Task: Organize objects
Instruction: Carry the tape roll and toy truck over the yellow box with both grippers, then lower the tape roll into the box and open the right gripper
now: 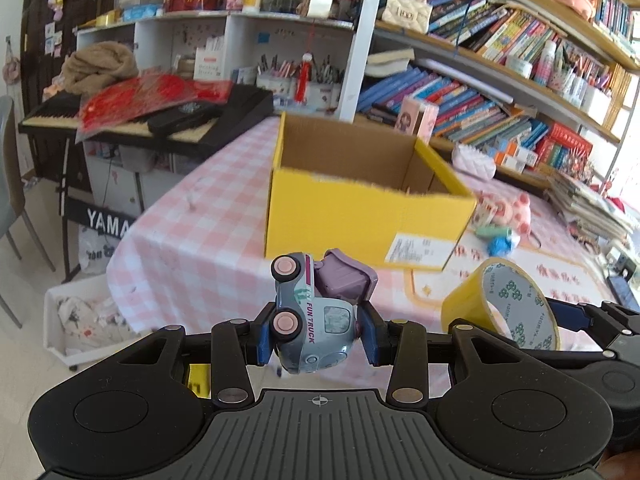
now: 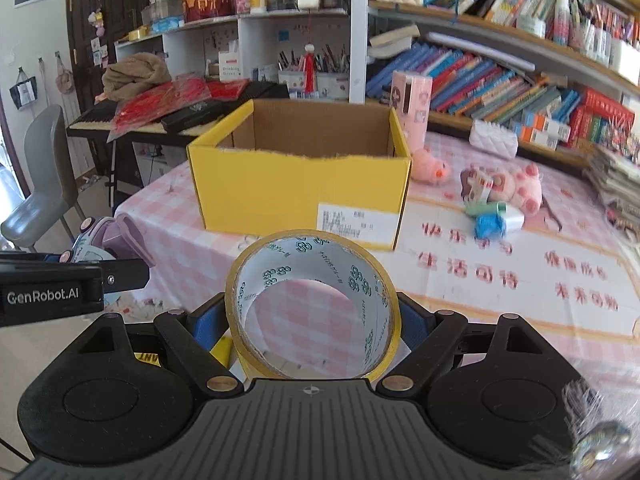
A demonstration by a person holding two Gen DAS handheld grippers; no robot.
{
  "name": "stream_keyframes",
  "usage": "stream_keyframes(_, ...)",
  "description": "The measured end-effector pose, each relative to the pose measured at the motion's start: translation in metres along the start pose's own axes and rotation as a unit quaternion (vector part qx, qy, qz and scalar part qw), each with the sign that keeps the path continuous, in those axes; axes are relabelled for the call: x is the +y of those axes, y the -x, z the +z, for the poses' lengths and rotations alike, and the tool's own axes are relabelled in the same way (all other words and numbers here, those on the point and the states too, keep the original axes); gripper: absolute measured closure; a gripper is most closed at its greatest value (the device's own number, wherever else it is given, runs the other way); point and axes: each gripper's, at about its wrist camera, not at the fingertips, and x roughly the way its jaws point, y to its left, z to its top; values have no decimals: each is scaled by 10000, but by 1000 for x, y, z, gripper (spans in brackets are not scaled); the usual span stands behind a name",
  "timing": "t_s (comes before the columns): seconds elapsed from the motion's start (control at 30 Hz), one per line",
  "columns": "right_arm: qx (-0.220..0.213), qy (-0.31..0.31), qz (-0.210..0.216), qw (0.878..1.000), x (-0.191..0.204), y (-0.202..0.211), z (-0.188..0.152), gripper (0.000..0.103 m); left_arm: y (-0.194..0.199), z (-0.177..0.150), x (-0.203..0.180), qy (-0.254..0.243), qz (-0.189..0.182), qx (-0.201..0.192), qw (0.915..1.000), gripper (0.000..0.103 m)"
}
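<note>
My left gripper (image 1: 316, 338) is shut on a small grey toy truck (image 1: 310, 312) with pink wheels and a purple bin, tipped on its side in the air before the open yellow cardboard box (image 1: 360, 216). My right gripper (image 2: 310, 320) is shut on a wide roll of yellow tape (image 2: 312, 304), its hole facing the camera. The roll of tape (image 1: 504, 306) also shows at the lower right of the left wrist view, and the toy truck (image 2: 108, 244) at the left edge of the right wrist view. The box (image 2: 296, 196) stands on the pink checked tablecloth (image 2: 500, 280), and what shows of its inside is bare.
Right of the box lie pink plush pigs (image 2: 516, 188), a small doll (image 2: 478, 186), a blue and green bundle (image 2: 494, 218) and a white quilted pouch (image 2: 494, 138). A tall pink carton (image 2: 412, 108) stands behind the box. Bookshelves (image 2: 520, 80) run along the right; a keyboard (image 1: 140, 120) and chair (image 2: 44, 184) are left.
</note>
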Motion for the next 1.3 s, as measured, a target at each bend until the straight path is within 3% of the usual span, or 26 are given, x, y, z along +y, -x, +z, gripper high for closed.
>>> stream_keyframes(0.3,-988,193,-82,9949,-11,-19,56,19,-18,63,-11,-47,-39,-603,9982,63)
stream_keyframes(0.57,-1224,439,-137,9914,-27,-62,98,19,-69,105,-28,-18,98,-561,9984,63)
stream_keyframes(0.83,-1149,782,69,9903,-47,-112,119,19,-112,128,-44,24,400,-333,9986,63)
stream_keyframes(1.3,-473,1428,732,9859,-61,-195,129,19,-172,136,-53,-47,849,226,9961,63)
